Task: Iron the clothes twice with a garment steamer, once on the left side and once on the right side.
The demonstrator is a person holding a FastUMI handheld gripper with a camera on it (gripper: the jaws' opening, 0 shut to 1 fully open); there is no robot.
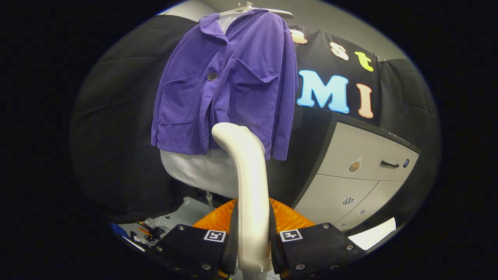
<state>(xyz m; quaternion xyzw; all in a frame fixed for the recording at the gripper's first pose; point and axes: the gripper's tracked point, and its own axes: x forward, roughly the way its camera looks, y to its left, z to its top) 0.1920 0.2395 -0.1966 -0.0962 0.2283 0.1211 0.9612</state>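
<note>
Tongs (253, 249) clamped tight on the steamer (249, 186) handle, both fingers pressing it, its head rising straight ahead toward the purple jacket (229, 85) hanging just beyond on the hanger (253, 8).

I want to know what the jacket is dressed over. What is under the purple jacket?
A white garment shows below the purple jacket's hem and at its collar; a white hanger carries it. The rest is covered. The claw is shut on the steamer.

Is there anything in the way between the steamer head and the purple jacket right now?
Nothing visible does. The gripper is shut on the steamer, whose head rises beyond the fingers and sits directly before the purple jacket's lower hem, with no object between them.
</note>
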